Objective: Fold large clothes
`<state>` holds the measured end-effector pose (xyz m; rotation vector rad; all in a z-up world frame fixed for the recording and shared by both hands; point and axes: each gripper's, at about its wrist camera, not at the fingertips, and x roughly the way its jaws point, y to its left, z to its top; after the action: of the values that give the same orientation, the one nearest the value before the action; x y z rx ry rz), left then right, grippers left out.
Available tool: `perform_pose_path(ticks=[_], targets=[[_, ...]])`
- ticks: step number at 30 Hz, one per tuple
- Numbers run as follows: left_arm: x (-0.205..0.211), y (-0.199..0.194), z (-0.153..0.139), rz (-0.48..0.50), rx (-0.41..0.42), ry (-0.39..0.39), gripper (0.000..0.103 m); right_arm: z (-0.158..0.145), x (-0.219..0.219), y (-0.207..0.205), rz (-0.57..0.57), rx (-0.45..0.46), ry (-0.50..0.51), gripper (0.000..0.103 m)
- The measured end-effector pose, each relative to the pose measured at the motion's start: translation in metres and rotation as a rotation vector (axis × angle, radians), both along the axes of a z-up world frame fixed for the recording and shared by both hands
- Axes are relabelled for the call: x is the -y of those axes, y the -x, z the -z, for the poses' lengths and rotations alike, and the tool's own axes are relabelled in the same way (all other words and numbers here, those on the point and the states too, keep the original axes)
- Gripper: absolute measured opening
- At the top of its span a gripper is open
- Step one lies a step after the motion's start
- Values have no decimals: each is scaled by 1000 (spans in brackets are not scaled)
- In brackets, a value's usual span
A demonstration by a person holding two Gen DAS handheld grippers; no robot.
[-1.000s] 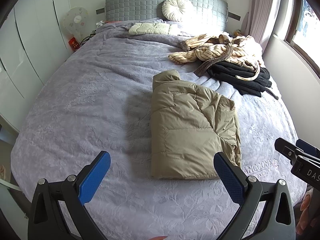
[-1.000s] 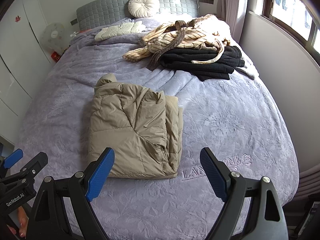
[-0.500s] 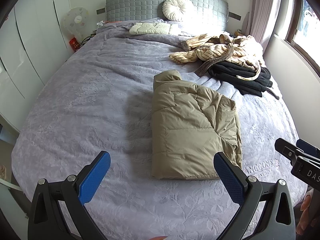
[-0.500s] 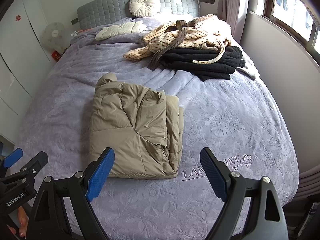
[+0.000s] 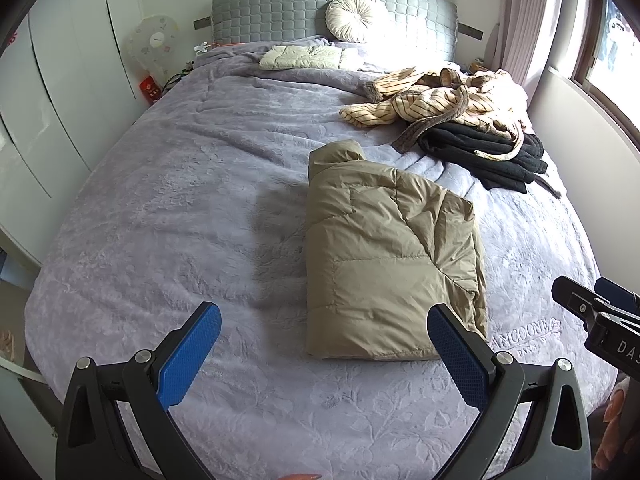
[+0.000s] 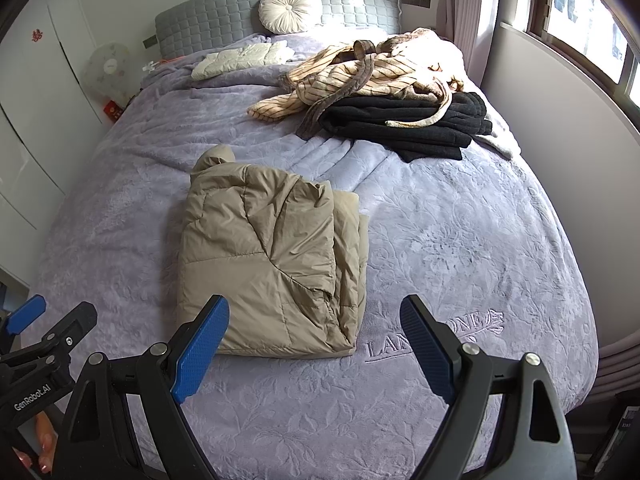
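The striped beige robe point(image 6: 360, 76) covers part of your folded black garment point(image 6: 404, 128); the lavender embossed bedspread's point(image 5: 200, 220) lettering stays partly hidden behind your gripper fingers.

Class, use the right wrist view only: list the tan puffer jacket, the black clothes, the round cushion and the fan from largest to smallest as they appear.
1. tan puffer jacket, though it also lies nearest the camera
2. black clothes
3. round cushion and fan: look alike in size, so unranked

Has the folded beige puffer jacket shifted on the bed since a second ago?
No. The folded beige puffer jacket keeps its place beside the embroidered lettering on the lilac bedspread.
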<state>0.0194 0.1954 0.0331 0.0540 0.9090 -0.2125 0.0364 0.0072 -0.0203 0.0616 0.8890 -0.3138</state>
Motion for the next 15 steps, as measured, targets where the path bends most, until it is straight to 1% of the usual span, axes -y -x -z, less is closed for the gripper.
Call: perform_pose_path(ticks=[15], targets=[[1, -3, 1, -4, -3, 2, 103, 1, -2, 0, 3, 0, -1, 89]])
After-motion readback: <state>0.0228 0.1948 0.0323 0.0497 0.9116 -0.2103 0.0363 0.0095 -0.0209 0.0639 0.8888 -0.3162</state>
